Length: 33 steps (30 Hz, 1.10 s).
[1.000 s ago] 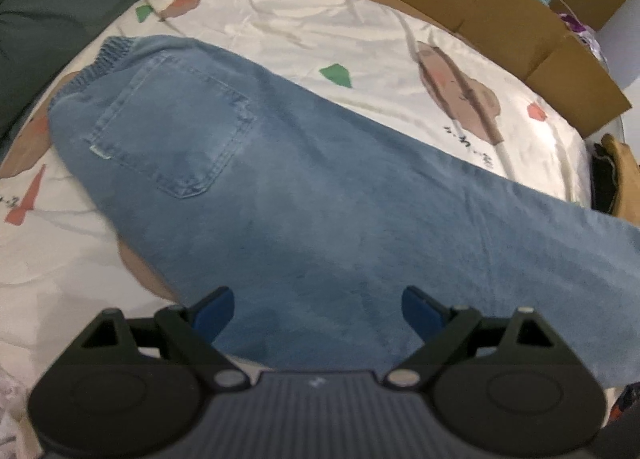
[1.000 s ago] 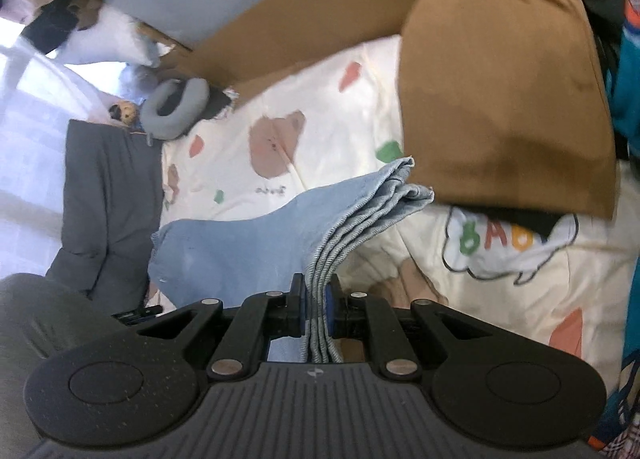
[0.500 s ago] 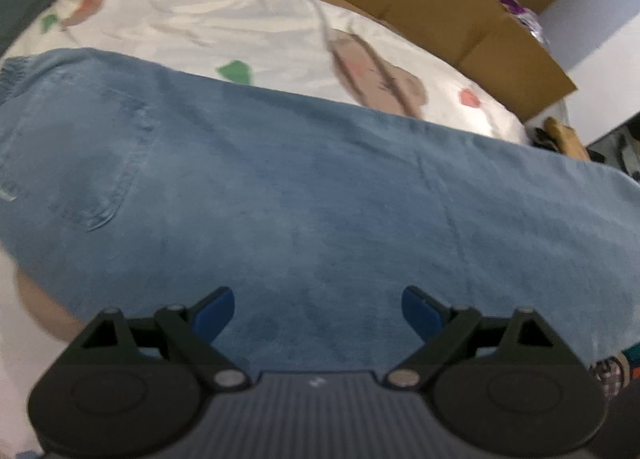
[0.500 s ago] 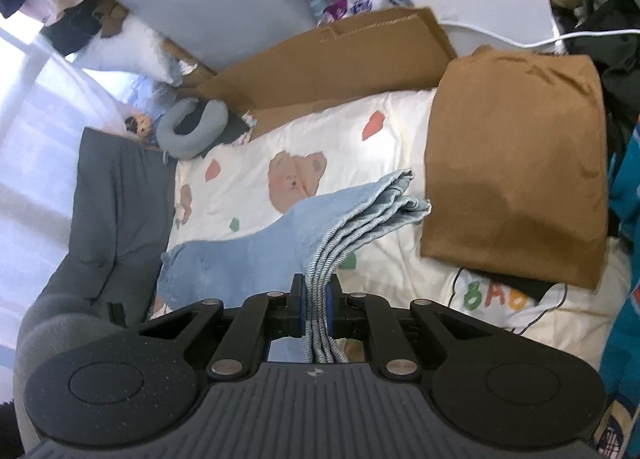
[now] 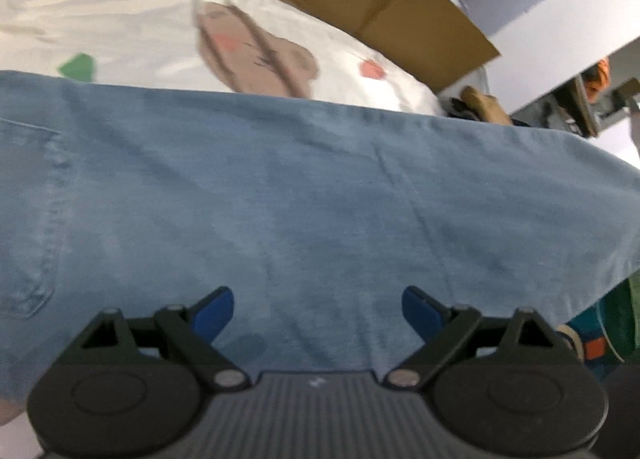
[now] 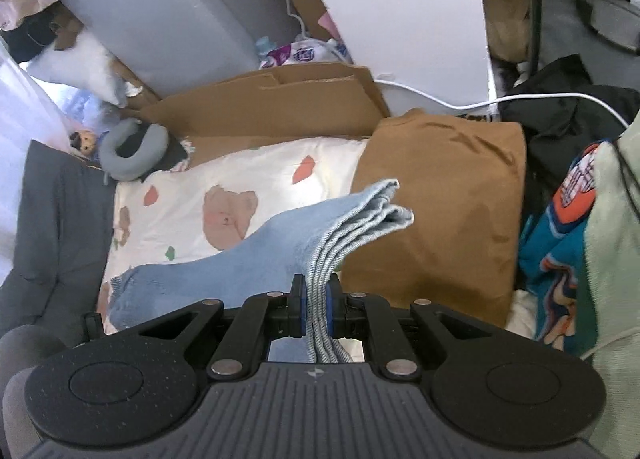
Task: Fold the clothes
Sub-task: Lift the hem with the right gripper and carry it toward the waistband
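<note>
A: Where are the jeans (image 5: 320, 195)?

B: Spread on the bed, over a cream sheet (image 5: 132, 19) printed with bears. From the left wrist, the long axis runs left to right across the whole frame, with the back pocket (image 5: 28, 219) at the left edge and the leg running off to the right.

A: And the other camera?

B: It shows what the left one cannot: the hem end. The jeans (image 6: 224, 271) rise from the sheet (image 6: 256, 163) at lower left and slant up to the right, with the stacked leg ends fanning out in the air in front of a brown cloth (image 6: 444, 195).

A: Who holds them?

B: The right tongs (image 6: 316, 311) are pinched narrow on the layered denim edges, which pass straight between the blue pads. The left tongs (image 5: 316, 311) stand wide apart above the middle of the leg, nothing between them; I cannot tell whether they touch the fabric.

A: Around the bed?

B: Flattened cardboard (image 6: 272, 107) along the far side, a grey neck pillow (image 6: 132, 151) by its corner, and a dark grey blanket (image 6: 60, 219) at the left. Only the right view shows those last two.
</note>
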Each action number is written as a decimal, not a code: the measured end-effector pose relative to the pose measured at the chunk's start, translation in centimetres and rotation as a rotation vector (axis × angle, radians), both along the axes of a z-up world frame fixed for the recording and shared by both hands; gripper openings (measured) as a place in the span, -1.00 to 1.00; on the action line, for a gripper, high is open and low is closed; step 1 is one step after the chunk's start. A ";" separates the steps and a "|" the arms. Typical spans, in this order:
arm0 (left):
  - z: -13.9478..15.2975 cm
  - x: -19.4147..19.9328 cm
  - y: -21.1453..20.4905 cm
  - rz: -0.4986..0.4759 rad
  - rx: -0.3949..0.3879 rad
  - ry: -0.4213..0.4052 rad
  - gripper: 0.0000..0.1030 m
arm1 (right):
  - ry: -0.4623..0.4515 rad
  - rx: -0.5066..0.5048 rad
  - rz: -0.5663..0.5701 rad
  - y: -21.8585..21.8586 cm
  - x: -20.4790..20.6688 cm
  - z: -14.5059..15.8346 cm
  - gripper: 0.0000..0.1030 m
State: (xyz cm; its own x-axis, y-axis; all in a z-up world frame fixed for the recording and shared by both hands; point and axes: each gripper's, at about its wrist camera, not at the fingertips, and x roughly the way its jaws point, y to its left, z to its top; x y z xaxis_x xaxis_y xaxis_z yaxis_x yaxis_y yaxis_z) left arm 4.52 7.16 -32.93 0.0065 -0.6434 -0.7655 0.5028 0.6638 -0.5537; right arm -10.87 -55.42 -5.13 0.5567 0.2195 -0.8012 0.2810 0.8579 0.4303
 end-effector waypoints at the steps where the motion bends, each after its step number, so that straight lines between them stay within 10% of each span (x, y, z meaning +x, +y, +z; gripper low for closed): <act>1: -0.4 0.1 -0.4 -0.009 -0.013 0.009 0.80 | 0.003 -0.008 0.001 0.1 0.1 0.2 -0.85; 7: -2.9 -0.3 -2.8 -0.086 -0.109 0.069 0.39 | 0.020 -0.029 0.005 1.8 0.8 0.3 -0.85; 15: -5.7 -1.6 -3.8 -0.181 -0.110 0.181 -0.91 | 0.056 -0.069 -0.012 3.7 2.1 0.4 -0.85; 33: -8.7 -3.1 -5.9 -0.208 -0.084 0.257 -0.95 | 0.060 -0.104 0.010 6.4 3.2 2.0 -0.85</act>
State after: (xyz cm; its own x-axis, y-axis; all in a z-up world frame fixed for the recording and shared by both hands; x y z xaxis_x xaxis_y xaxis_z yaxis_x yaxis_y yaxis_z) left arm 1.41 1.31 -41.68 -0.3181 -0.6715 -0.6692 0.4594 0.5083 -0.7284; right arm -7.64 -48.98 -3.15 0.5056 0.1390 -0.8515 0.2950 0.8996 0.3220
